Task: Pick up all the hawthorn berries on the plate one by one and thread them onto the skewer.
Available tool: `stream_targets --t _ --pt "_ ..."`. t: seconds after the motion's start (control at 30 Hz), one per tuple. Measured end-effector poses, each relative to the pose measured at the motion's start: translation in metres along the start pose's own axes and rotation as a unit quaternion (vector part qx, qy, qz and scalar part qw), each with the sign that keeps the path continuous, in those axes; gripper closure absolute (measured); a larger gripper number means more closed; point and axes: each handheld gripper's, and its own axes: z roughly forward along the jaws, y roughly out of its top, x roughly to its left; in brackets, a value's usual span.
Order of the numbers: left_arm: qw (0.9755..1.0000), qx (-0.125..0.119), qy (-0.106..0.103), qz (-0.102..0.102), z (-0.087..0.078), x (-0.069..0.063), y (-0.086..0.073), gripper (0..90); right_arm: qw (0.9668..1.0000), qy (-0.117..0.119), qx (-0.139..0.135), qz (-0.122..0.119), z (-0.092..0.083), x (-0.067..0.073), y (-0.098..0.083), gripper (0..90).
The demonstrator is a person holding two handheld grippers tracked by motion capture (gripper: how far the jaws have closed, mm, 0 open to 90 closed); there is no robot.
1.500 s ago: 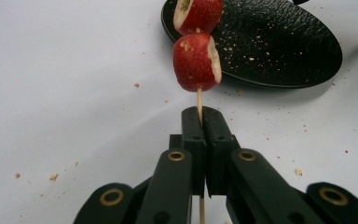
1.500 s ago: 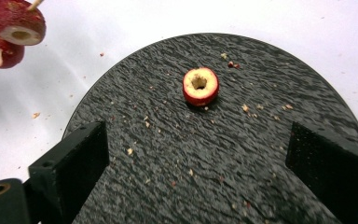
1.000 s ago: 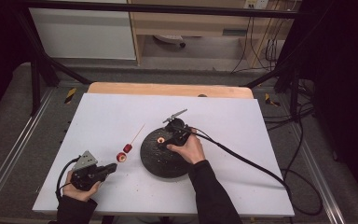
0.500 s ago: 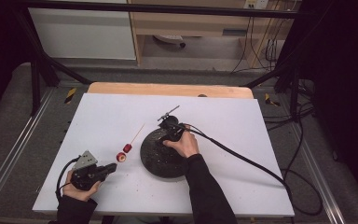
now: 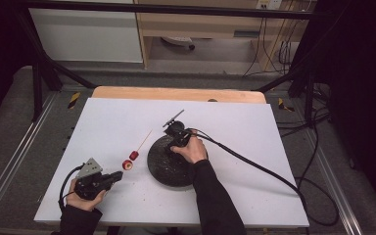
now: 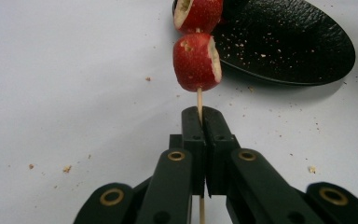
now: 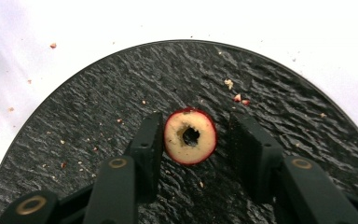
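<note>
Two fruit pieces [image 6: 196,60] sit threaded on the skewer [image 6: 199,100] my left claw [image 6: 204,122] pinches; my right claw [image 7: 196,135], wide, straddles a third piece [image 7: 189,136] on the plate [image 7: 279,112].

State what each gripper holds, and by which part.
Left gripper: shut on the skewer, on its bare stick below two fruit pieces. Right gripper: open around a fruit slice, holding nothing.

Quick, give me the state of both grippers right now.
Left gripper: shut on the wooden skewer, which carries two red fruit pieces.
Right gripper: open, jaws either side of a cored fruit slice on the black plate.
</note>
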Motion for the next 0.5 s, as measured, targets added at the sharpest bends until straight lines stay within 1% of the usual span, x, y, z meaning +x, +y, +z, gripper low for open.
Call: stream_targets --t 0.13,0.27,0.5 --pt "1.0 0.0 -0.001 -0.001 0.0001 0.0 -0.0001 88.3 1.0 0.008 0.001 0.006 0.001 -0.0002 0.0003 61.7" --pt "1.0 0.0 -0.002 -0.001 0.0003 0.0 -0.0001 88.3 0.9999 0.013 0.005 0.007 0.001 -0.0007 0.0004 62.3" --pt "1.0 -0.001 -0.002 -0.001 0.0 0.0001 -0.0001 88.2 0.9998 0.013 0.008 0.013 0.0007 -0.0012 0.0006 62.8"
